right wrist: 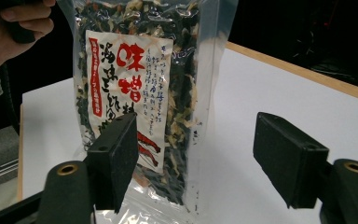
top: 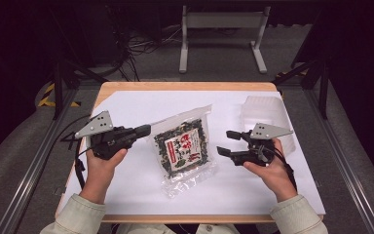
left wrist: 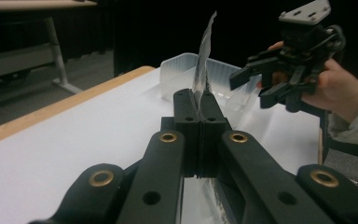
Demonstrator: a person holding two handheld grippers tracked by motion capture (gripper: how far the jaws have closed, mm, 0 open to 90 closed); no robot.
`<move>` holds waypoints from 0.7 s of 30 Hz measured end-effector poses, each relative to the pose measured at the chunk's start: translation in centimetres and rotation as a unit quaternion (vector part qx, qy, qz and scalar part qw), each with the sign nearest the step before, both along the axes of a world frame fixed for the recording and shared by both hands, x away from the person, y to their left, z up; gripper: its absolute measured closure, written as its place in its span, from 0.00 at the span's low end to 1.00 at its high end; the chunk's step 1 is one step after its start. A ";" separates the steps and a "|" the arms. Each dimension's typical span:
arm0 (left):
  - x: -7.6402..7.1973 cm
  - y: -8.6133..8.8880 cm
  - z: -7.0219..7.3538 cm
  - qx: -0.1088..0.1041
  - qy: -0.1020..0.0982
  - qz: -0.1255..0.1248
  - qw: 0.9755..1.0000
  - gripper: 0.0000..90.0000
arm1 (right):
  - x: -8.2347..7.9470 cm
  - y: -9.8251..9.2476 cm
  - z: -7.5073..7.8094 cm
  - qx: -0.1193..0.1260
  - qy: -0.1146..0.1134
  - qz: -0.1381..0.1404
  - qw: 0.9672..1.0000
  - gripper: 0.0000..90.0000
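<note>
A clear bag of dried seaweed mix (top: 184,146), with a white and red label, is lifted at its left edge above the white sheet (top: 141,190). My left gripper (top: 148,129) is shut on that edge; in the left gripper view the thin film (left wrist: 204,56) stands up out of the closed jaws (left wrist: 196,100). My right gripper (top: 222,142) hovers just right of the bag, jaws apart with nothing between them. In the right gripper view the bag (right wrist: 135,70) hangs upright beyond the open gripper (right wrist: 200,140), apart from both pads.
A clear plastic tub (top: 265,112) sits at the back right of the sheet, behind my right hand, and appears beyond the bag in the left gripper view (left wrist: 182,70). The wooden table edge (top: 175,86) borders the sheet. A white metal frame (top: 221,29) stands on the floor behind.
</note>
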State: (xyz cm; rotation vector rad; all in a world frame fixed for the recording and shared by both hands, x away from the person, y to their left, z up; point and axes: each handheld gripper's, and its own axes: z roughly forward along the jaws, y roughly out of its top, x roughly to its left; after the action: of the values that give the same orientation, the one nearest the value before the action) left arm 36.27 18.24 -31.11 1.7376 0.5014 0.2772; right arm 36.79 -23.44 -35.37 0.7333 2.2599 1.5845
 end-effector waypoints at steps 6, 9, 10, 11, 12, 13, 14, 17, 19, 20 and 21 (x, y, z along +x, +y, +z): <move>-0.5 -0.3 0.7 -0.012 -0.015 -0.007 1.000 1.00 | 0.5 1.4 0.1 0.000 -0.003 0.015 1.000 0.33; -0.8 -0.3 1.1 -0.015 -0.021 -0.012 1.000 1.00 | 0.9 2.0 0.0 0.003 -0.001 0.022 1.000 0.32; -0.8 -0.3 1.2 -0.016 -0.023 -0.014 1.000 1.00 | 1.1 2.2 -0.1 0.005 0.000 0.024 1.000 0.32; -0.9 -0.3 1.3 -0.016 -0.025 -0.014 0.999 1.00 | 1.2 2.4 -0.2 0.007 0.001 0.027 1.000 0.32; -1.0 -0.3 1.3 -0.019 -0.025 -0.017 0.999 1.00 | 1.3 2.6 -0.2 0.009 0.002 0.029 1.000 0.32; -1.1 -0.3 1.4 -0.020 -0.026 -0.017 0.999 1.00 | 1.5 2.9 -0.4 0.011 0.004 0.033 0.999 0.32; -1.1 -0.3 1.4 -0.021 -0.027 -0.017 0.999 1.00 | 1.6 3.1 -0.4 0.013 0.005 0.035 0.999 0.32; -1.2 -0.4 1.5 -0.021 -0.031 -0.019 0.999 1.00 | 1.9 3.7 -0.7 0.016 0.008 0.045 0.999 0.32; -1.3 -0.5 1.6 -0.021 -0.031 -0.018 0.999 1.00 | 2.1 4.2 -0.8 0.017 0.006 0.052 0.998 0.32; -1.4 -0.5 1.6 -0.020 -0.032 -0.017 0.999 1.00 | 2.1 4.5 -0.9 0.016 0.005 0.056 0.998 0.31; -1.4 -0.5 1.6 -0.020 -0.034 -0.018 0.999 1.00 | 2.2 4.7 -1.0 0.015 0.004 0.058 0.998 0.31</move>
State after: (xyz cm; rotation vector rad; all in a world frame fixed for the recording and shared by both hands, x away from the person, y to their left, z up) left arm 34.84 17.73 -29.47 1.6896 0.4230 0.2986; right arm 38.96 -18.76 -36.38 0.6278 2.3271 1.6744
